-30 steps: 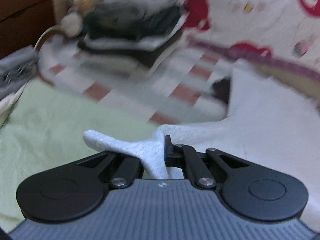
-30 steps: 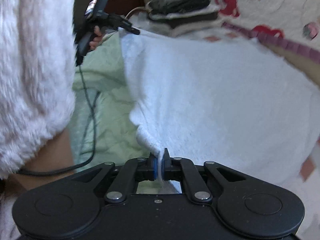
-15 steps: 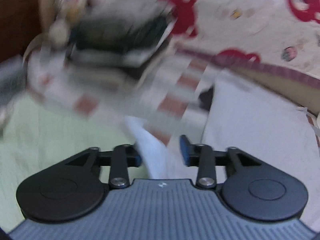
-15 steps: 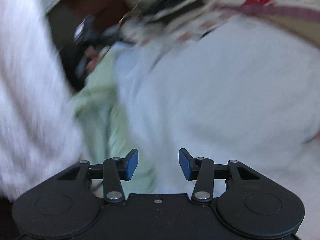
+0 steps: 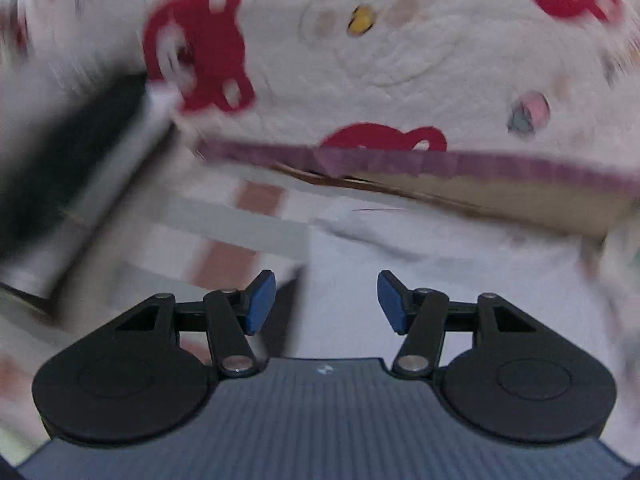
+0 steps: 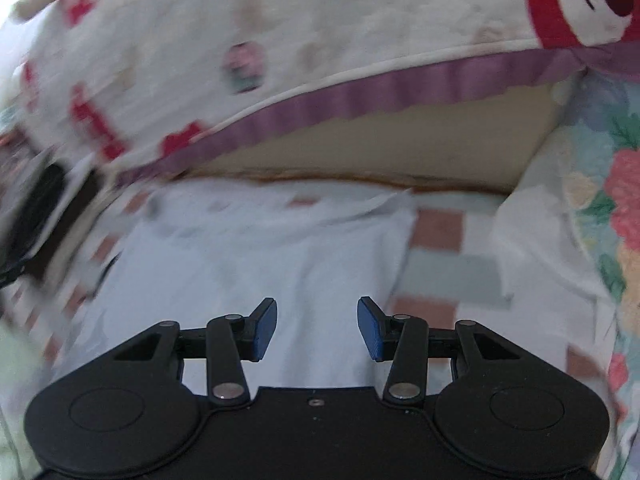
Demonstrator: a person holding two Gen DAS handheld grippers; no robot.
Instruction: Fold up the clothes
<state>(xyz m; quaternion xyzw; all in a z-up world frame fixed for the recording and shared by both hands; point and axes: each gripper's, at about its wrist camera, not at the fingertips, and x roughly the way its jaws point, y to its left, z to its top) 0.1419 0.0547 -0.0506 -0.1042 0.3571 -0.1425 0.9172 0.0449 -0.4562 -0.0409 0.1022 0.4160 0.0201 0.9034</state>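
Observation:
A white fluffy garment (image 5: pixel 460 280) (image 6: pixel 260 264) lies flat on the checked bed sheet, blurred by motion in both views. My left gripper (image 5: pixel 326 300) hovers over its left edge; the jaws are opening and nothing is between the blue pads (image 5: pixel 260 300). In the right wrist view my right gripper (image 6: pixel 316 328) stands open above the garment's near part, with nothing held between its blue pads (image 6: pixel 370 330).
A bear-print quilt with a purple border (image 5: pixel 400 60) (image 6: pixel 280 40) is heaped behind the garment. A dark stack of folded clothes (image 5: pixel 60 160) sits at the left. The checked sheet (image 6: pixel 448 268) shows to the right, beside a floral cover (image 6: pixel 608 208).
Both grippers let go of the white garment's corners and opened. Both then swung toward the quilt side of the bed, and the garment now lies flat.

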